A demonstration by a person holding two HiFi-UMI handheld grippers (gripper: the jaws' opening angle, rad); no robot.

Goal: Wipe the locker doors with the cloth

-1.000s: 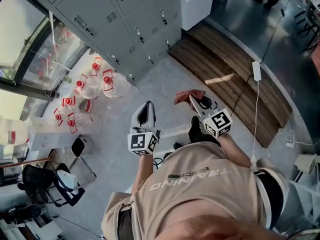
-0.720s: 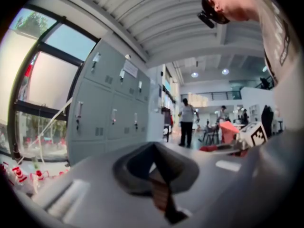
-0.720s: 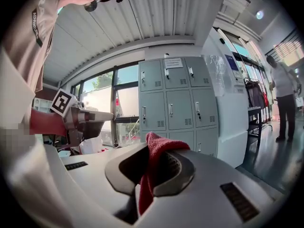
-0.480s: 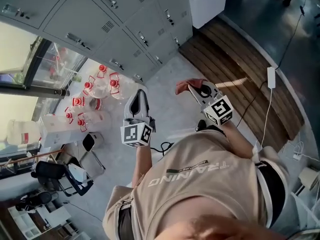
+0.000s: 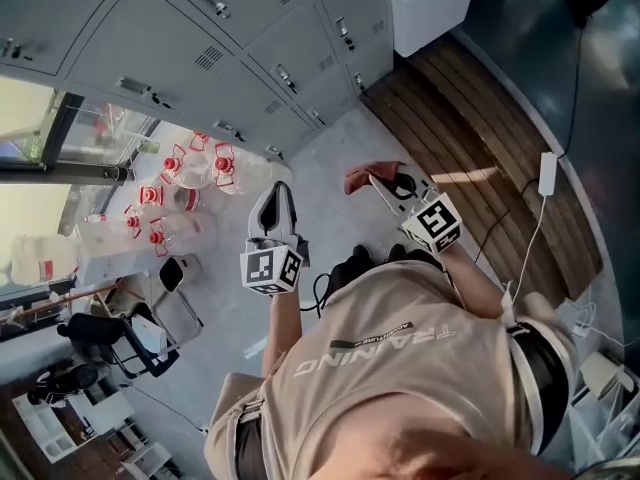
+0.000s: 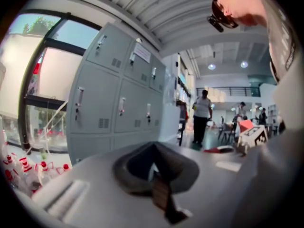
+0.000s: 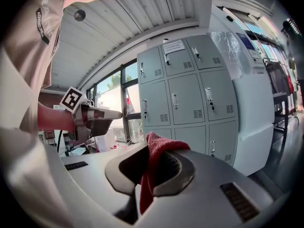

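Note:
The grey locker doors [image 5: 230,38] run along the top of the head view, and stand ahead in the left gripper view [image 6: 118,103] and the right gripper view [image 7: 190,94]. A red cloth [image 5: 362,176] hangs from my right gripper [image 5: 376,181], whose jaws are shut on a fold of it [image 7: 156,156]. My left gripper [image 5: 279,194] is held beside it, shut, with nothing between its jaws [image 6: 153,151]. Both grippers are in mid-air, apart from the lockers. The left gripper [image 7: 95,118] also shows in the right gripper view.
Several clear water bottles with red caps [image 5: 190,173] stand on the floor by the window, left of the lockers. A wooden platform [image 5: 470,128] and a white cabinet [image 5: 430,3] lie to the right. A cable and power strip [image 5: 547,173] cross the platform. People [image 6: 203,113] stand far off.
The lockers have grown larger and moved down in the head view as the person steps towards them. Both grippers keep their pose; the cloth stays in the right one.

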